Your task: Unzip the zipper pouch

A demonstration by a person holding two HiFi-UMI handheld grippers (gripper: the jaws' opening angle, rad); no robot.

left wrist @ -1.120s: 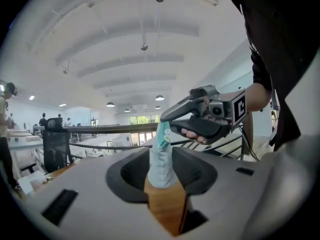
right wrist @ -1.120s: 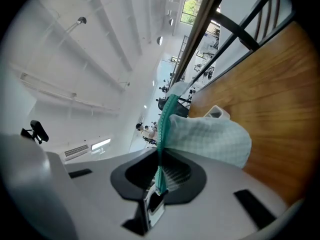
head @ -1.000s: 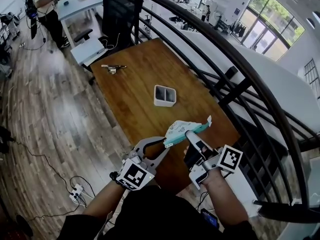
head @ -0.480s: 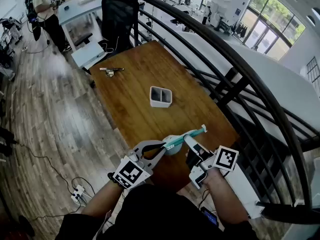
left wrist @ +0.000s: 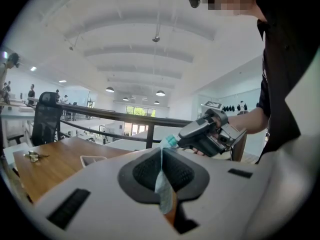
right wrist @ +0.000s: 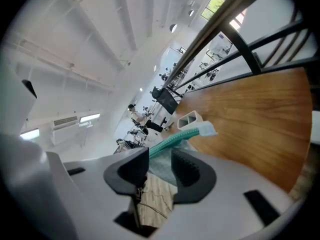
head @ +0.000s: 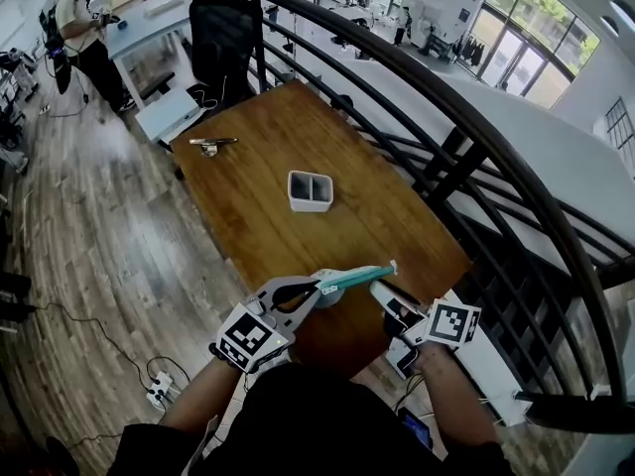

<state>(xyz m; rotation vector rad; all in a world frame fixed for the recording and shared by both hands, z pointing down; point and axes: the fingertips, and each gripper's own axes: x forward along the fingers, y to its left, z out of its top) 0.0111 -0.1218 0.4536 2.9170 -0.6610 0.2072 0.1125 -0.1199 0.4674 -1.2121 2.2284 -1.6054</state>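
The zipper pouch [head: 353, 276] hangs edge-on above the table's near end, its teal zipper uppermost. My left gripper [head: 319, 289] is shut on the pouch's left end; pale fabric [left wrist: 163, 186] is pinched between its pads [left wrist: 145, 171]. My right gripper [head: 378, 290] is at the pouch's right part. Its jaws [right wrist: 161, 166] have just been opening and stand apart, with the teal zipper [right wrist: 172, 141] and fabric running between them; the pads do not press. The zipper's end tab [right wrist: 208, 129] sticks out beyond them. In the left gripper view the right gripper [left wrist: 181, 140] shows just behind the pouch.
On the wooden table [head: 258, 236] stand a white two-compartment holder [head: 310, 190] mid-table and a small metal item [head: 210, 144] at the far left. A black curved railing [head: 476, 137] runs along the right. A black chair [head: 220, 28] and a person [head: 74, 28] are beyond.
The pouch has come down and turned edge-on. My left jaws closed on its left end. My right gripper sank toward me and its jaws parted.
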